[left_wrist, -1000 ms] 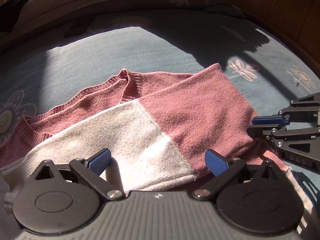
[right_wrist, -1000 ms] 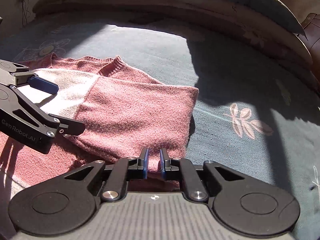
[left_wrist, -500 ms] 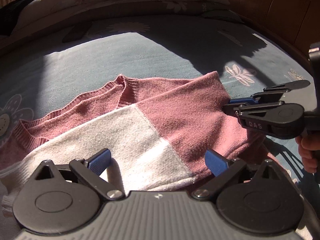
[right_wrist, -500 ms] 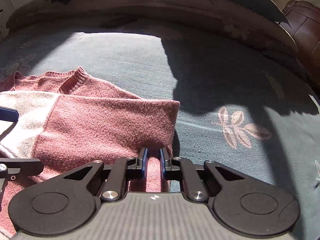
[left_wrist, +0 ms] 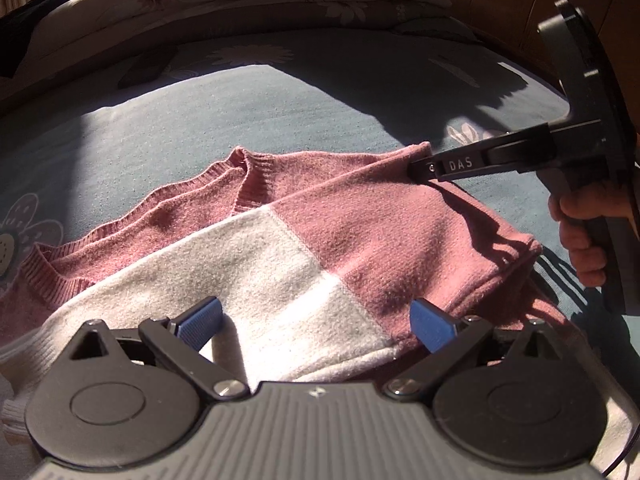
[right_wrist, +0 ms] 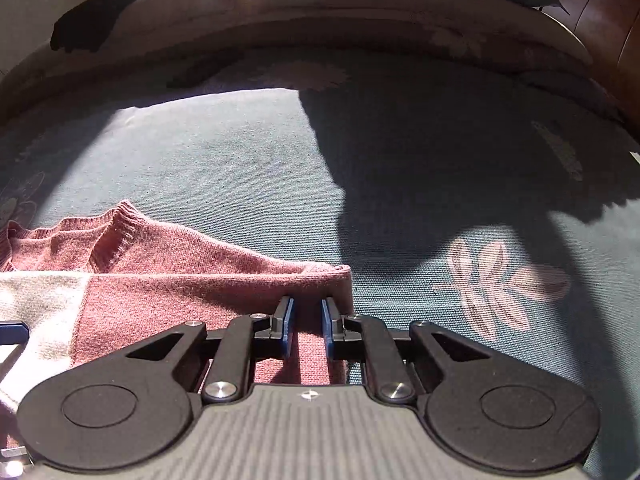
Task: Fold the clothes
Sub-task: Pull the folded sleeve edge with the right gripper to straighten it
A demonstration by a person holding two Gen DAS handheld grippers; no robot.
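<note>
Sweater [left_wrist: 328, 240] lies on the bed [left_wrist: 200, 120], pink body with a white panel, already folded over at least once. Ribbed neckline sits toward the far left; the doubled pink edge runs along its right side.

Your right gripper [right_wrist: 307, 320] is nearly closed with pink knit between its fingers [right_wrist: 286, 320], right at the far right corner of the folded layer. Left wrist view shows the same thing from the side: tips pinched into the top right corner of the pink cloth, your hand [left_wrist: 584, 232] on the handle. Reads as a grip on the sweater.

Your left gripper [left_wrist: 316, 320] is wide open, blue fingers [left_wrist: 200, 318] spread and hovering just over the near white panel, holding nothing. Can't tell if the tips touch the knit.

Step in hand, as I read it: mid fold, right side secured at the corner, left side not yet committed.

Next move calls for closing the left fingers on the near edge of the same layer, so both corners travel together. Then carry the layer across toward the neckline side, keep it taut and low, and line up the edges before you let go. Watch the knit: it's soft and stretchy, so one-sided pulling will skew the fold
</note>
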